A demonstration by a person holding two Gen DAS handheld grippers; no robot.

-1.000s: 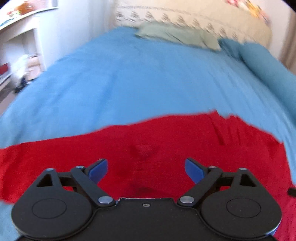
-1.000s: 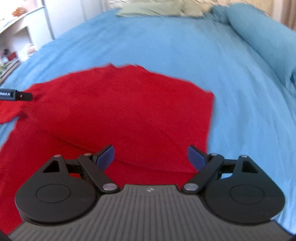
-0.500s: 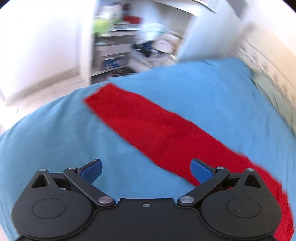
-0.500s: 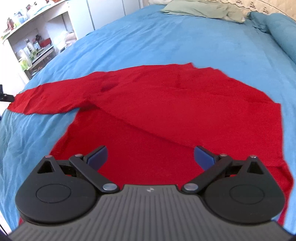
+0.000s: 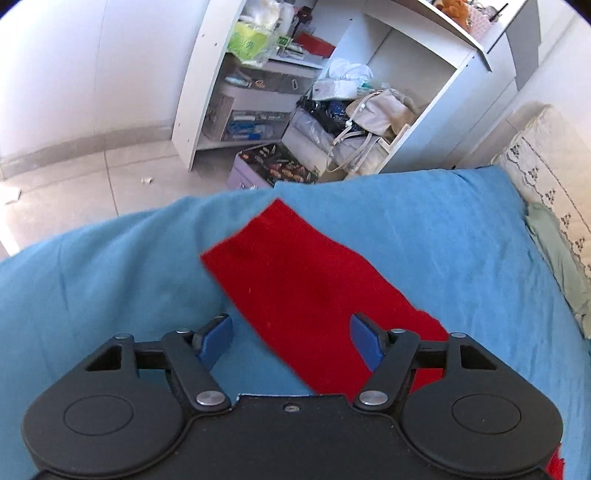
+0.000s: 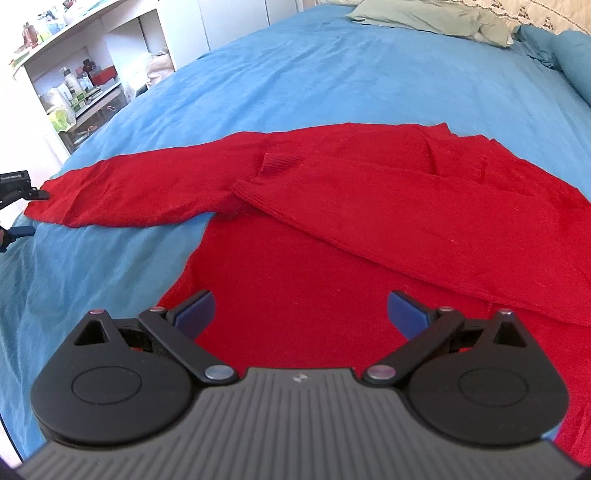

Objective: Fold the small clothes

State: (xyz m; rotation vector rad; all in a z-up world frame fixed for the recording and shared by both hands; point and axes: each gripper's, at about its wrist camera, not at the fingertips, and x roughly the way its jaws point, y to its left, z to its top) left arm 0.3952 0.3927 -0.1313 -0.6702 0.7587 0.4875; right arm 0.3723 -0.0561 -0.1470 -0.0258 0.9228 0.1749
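a: item under inspection?

b: red sweater (image 6: 388, 206), lying on the blue bedspread (image 6: 314, 74). its body is folded over itself, the upper layer's ribbed edge running diagonally across the lower layer. one sleeve (image 5: 295, 273) lies flat, stretched out toward the bed's edge on the shelf side.

a: left gripper (image 5: 291, 339)?

b: positioned over that sleeve, pointing down along it toward the cuff. blue pads (image 5: 216, 338) are apart and closing. the sleeve lies below the gap, nearer the right pad; no pad presses on it. in the right wrist view the same tool shows only at the far left edge (image 6: 18, 206), by the sleeve's end.

a: right gripper (image 6: 301, 314)?

b: above the lower layer of the sweater, near its front edge. fingers (image 6: 408, 314) spread wide, nothing clamped; red cloth lies beneath the gap.

a: surroundings?

b: green cloth (image 6: 424, 18) at the head of the bed, beside a patterned headboard (image 5: 546, 166). white shelves (image 5: 295, 74) stand beyond the bed edge, cluttered with bags and boxes. tiled floor (image 5: 92, 177) in front of them.
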